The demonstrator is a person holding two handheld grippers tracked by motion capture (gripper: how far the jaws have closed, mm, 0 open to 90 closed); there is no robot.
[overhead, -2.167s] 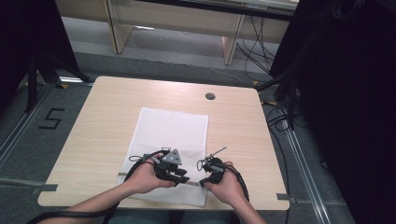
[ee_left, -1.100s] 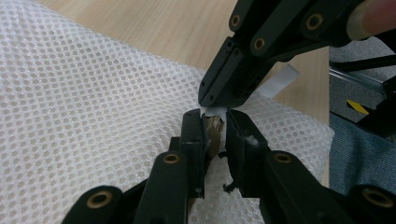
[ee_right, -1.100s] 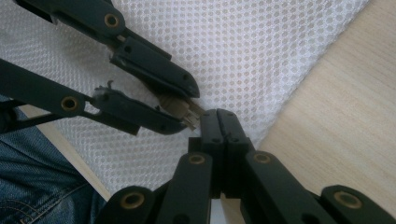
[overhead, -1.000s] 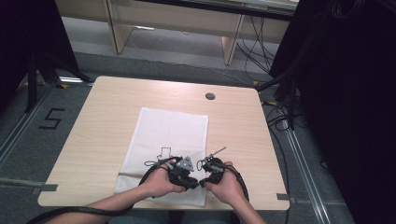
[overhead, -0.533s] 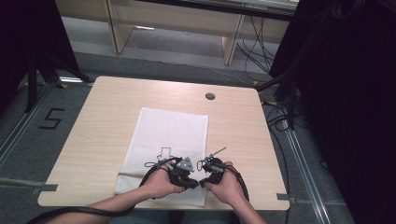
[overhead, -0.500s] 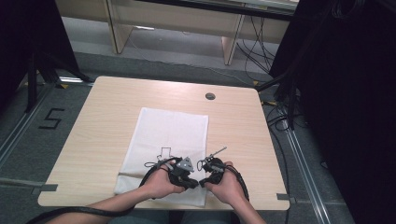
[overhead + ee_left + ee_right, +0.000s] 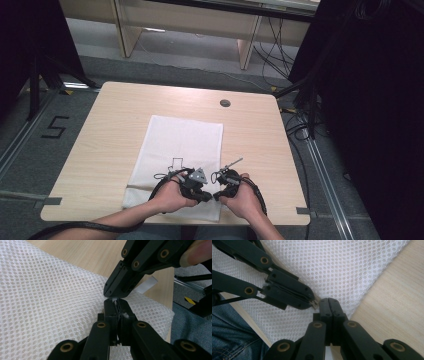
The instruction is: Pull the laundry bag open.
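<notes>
White mesh bag (image 7: 180, 150) pinched at near edge by clenched left gripper (image 7: 117, 305) and right gripper (image 7: 329, 303), tips almost touching.

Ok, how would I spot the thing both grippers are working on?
Look at the light wooden table. Lying flat along its middle is a white mesh bag, a pale rectangle reaching the near edge. It is the only cloth there, dotted all over with small holes.
</notes>
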